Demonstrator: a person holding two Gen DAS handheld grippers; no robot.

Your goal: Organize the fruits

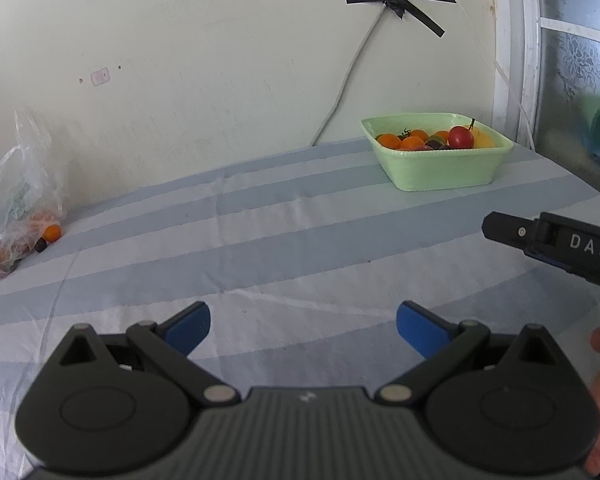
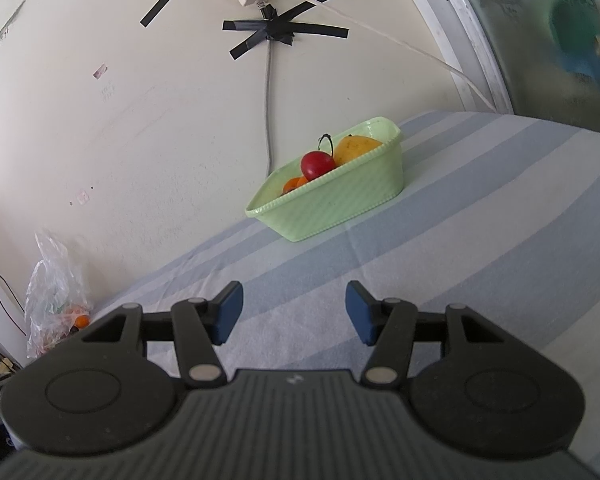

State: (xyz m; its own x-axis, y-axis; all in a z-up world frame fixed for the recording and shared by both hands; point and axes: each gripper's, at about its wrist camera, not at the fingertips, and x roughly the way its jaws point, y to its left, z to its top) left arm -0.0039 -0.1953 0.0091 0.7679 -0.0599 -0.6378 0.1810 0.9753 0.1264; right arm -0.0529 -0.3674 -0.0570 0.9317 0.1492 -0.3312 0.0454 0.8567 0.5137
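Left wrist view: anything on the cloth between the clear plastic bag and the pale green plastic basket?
Nothing. Between the clear plastic bag and the pale green plastic basket lies only bare blue-and-white striped cloth; the right wrist view agrees.

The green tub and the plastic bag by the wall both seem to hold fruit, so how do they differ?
The green tub is stiff, opaque and open-topped, with a red fruit piled above its rim; the plastic bag is clear, crumpled and slumped against the wall. The tub's fruit all stays inside, while a small orange fruit lies at the bag's mouth. Both rest on the striped cloth, untouched by either gripper.
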